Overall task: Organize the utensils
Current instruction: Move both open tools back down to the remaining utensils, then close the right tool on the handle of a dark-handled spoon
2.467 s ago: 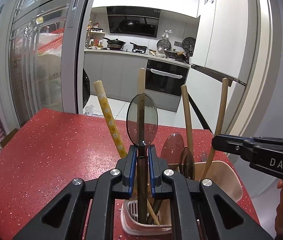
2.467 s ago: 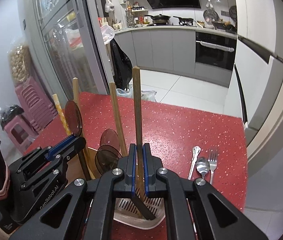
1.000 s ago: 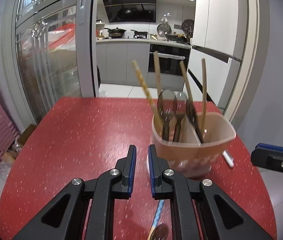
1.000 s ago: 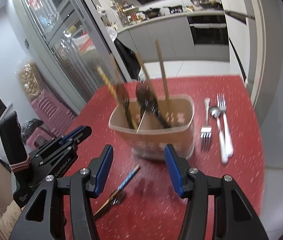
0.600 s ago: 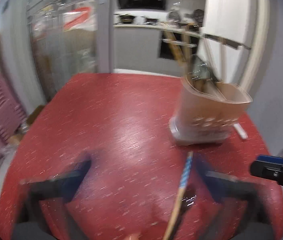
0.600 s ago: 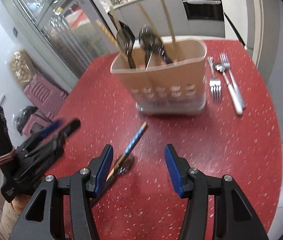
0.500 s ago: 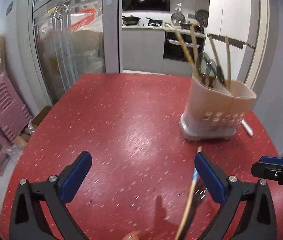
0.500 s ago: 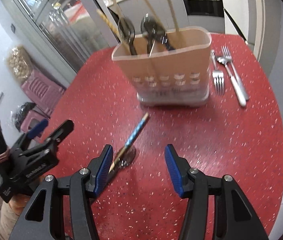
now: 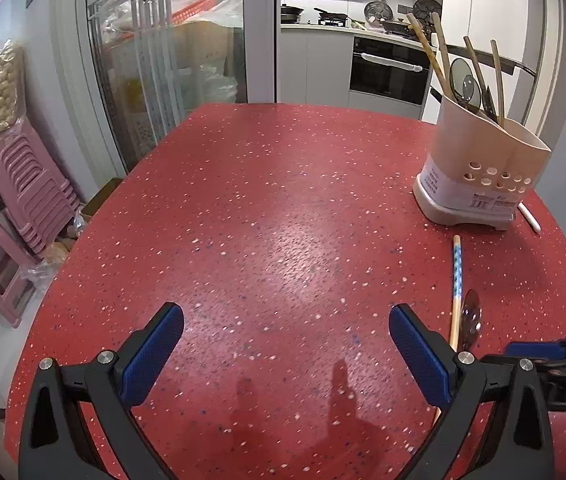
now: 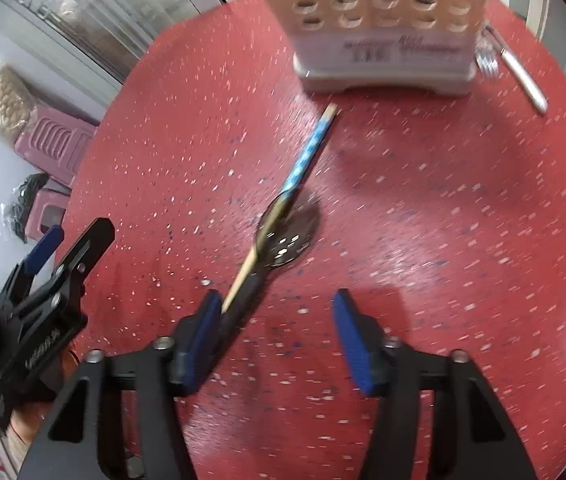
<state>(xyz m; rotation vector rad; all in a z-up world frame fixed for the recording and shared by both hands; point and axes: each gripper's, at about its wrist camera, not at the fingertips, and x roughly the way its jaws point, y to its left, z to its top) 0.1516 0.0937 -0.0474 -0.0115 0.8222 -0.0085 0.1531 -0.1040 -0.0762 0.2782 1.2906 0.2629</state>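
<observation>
A beige utensil holder stands at the far right of the red table, with several wooden chopsticks and dark spoons upright in it. In front of it lie a blue-patterned chopstick and a dark spoon. My left gripper hangs wide open over bare table, left of them. My right gripper points steeply down, its jaws closing. The chopstick and the spoon run under its left finger; the right pad stands clear of them. The holder fills the top of the right wrist view.
Forks and a white-handled utensil lie to the right of the holder, near the table's edge. Pink stools are stacked on the floor at the left. A glass-door cabinet stands behind the table.
Both grippers let go of the utensils in the holder and came back and down. The left jaws went from shut to wide open. The right gripper dropped close over the spoon and chopstick.
</observation>
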